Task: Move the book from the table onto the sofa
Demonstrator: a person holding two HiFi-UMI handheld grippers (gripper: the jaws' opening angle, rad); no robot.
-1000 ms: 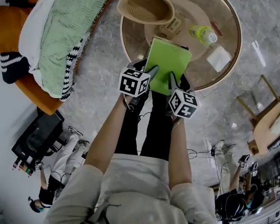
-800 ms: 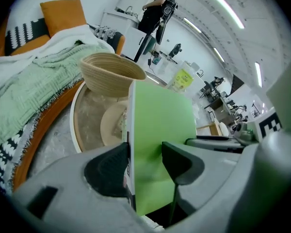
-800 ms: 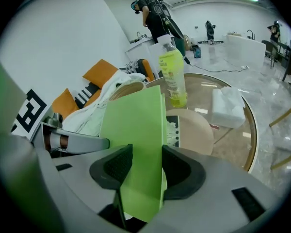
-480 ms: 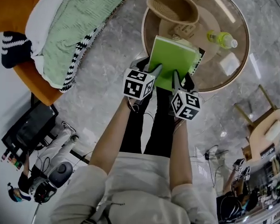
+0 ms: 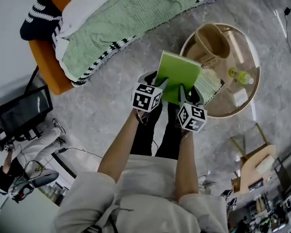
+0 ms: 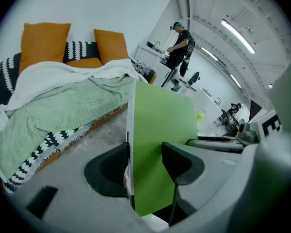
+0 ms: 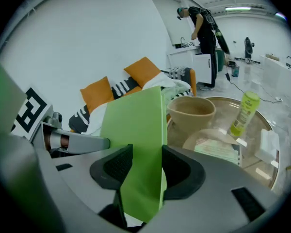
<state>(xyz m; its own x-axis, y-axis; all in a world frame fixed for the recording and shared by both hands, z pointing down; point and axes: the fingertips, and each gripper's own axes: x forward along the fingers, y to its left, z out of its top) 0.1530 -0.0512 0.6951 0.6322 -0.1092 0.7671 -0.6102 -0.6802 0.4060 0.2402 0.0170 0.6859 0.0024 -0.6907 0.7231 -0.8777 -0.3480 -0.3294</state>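
A green book (image 5: 177,75) hangs in the air between the round table (image 5: 247,106) and the sofa (image 5: 48,74), held by its near edge from both sides. My left gripper (image 5: 161,85) is shut on the book's left part (image 6: 157,144), and my right gripper (image 5: 181,90) is shut on its right part (image 7: 138,144). The sofa, orange with a pale green blanket (image 5: 131,21), lies to the upper left in the head view. In the left gripper view the blanket (image 6: 53,110) shows ahead and to the left of the book.
On the glass table stand a tan basket (image 5: 212,41), a yellow-green bottle (image 5: 241,75) and a printed sheet (image 5: 211,85). A wooden chair (image 5: 257,157) stands at the lower right. A person (image 5: 19,164) and equipment are at the lower left, cables on the marble floor.
Both grippers have lifted the book off the table and carried it away from the table's middle, out over the table's near edge and the floor. The sofa now fills more of the top.
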